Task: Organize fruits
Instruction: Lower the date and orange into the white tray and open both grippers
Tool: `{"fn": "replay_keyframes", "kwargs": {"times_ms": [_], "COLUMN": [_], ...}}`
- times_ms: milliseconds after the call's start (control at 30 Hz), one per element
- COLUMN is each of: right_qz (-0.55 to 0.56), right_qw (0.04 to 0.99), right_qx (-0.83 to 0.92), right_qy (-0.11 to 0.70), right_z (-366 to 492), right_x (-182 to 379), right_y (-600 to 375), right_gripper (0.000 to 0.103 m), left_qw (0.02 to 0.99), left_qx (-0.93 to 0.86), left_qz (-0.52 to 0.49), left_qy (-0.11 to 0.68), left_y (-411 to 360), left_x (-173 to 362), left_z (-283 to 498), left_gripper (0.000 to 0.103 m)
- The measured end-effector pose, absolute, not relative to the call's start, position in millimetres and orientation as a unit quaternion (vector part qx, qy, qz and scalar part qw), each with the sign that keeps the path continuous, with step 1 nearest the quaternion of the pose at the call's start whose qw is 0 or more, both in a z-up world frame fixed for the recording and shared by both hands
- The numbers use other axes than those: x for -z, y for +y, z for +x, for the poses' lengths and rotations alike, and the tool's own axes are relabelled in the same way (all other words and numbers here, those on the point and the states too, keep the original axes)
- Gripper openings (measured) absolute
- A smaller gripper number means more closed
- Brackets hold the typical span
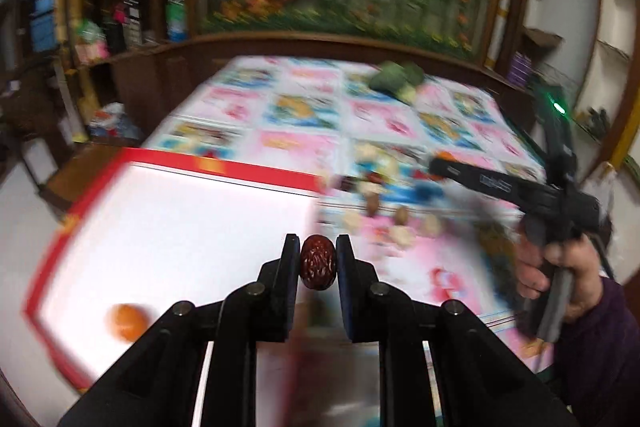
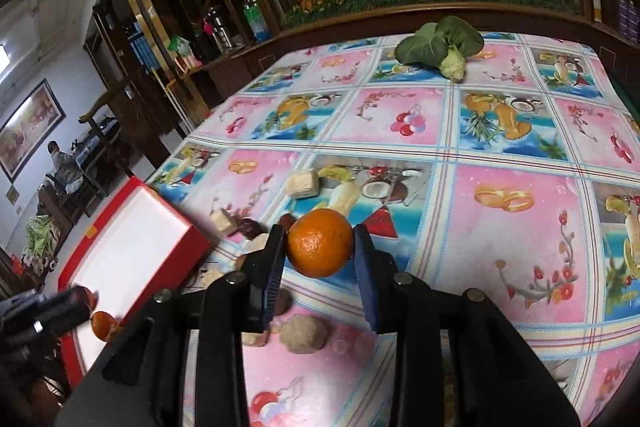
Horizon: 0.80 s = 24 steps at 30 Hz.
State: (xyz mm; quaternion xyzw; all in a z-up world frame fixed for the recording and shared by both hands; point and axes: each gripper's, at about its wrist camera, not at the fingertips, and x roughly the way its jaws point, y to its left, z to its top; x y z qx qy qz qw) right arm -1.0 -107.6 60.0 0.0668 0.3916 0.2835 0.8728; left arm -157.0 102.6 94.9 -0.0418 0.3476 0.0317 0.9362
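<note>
My left gripper (image 1: 318, 255) is shut on a dark red wrinkled date (image 1: 318, 262), held over the near right edge of a red box with a white inside (image 1: 180, 223). One orange (image 1: 127, 322) lies in that box at the near left. In the right wrist view my right gripper (image 2: 320, 241) is shut on a tangerine (image 2: 320, 242), lifted above the patterned tablecloth (image 2: 500, 155). The red box (image 2: 132, 239) sits at the table's left edge, with an orange (image 2: 103, 325) inside it near the left gripper (image 2: 60, 311). Dates and pale lumps (image 2: 305, 333) lie scattered beneath the right gripper.
A leafy green vegetable (image 2: 440, 47) lies at the far side of the table. Pale blocks (image 2: 303, 183) and dark dates (image 2: 250, 227) are spread between box and tangerine. A wooden ledge and glass cabinet stand behind the table. A person (image 2: 60, 167) sits far left.
</note>
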Motion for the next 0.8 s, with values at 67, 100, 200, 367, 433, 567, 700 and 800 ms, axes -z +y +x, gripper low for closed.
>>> {"fn": "replay_keyframes", "kwargs": {"times_ms": [67, 100, 200, 367, 433, 567, 700, 800], "right_qz": [0.065, 0.059, 0.04, 0.008, -0.013, -0.03, -0.058, -0.056], "right_qw": [0.868, 0.866, 0.851, 0.814, 0.812, 0.803, 0.796, 0.794], "right_qx": [-0.304, -0.314, -0.364, -0.426, -0.422, -0.414, -0.395, -0.394], "right_qy": [0.388, 0.384, 0.375, 0.395, 0.404, 0.428, 0.454, 0.46], "right_z": [-14.3, -21.2, -56.5, -98.9, -103.9, -99.9, -93.5, -93.7], "right_x": [-65.0, -68.0, -75.4, -72.0, -67.3, -55.0, -40.6, -43.2], "right_y": [-94.1, -85.2, -45.4, 37.0, 61.0, 97.3, 120.2, 120.3], "right_gripper": [0.036, 0.036, 0.036, 0.036, 0.036, 0.036, 0.038, 0.041], "left_qw": [0.936, 0.935, 0.928, 0.917, 0.915, 0.909, 0.9, 0.899], "left_qx": [-0.055, -0.073, -0.101, -0.133, -0.143, -0.158, -0.168, -0.168], "left_qz": [-0.039, -0.038, -0.042, -0.049, -0.051, -0.066, -0.077, -0.086], "left_qy": [0.344, 0.345, 0.357, 0.374, 0.374, 0.381, 0.394, 0.396], "left_y": [122.1, 135.9, 161.9, 195.8, 204.5, 223.1, 234.7, 239.0], "left_x": [-96.4, -94.5, -84.8, -65.7, -62.2, -54.3, -45.4, -44.4], "left_z": [-166.8, -172.4, -179.3, -192.0, -197.4, -199.5, -197.6, -199.5], "left_gripper": [0.016, 0.016, 0.016, 0.016, 0.016, 0.017, 0.017, 0.035]}}
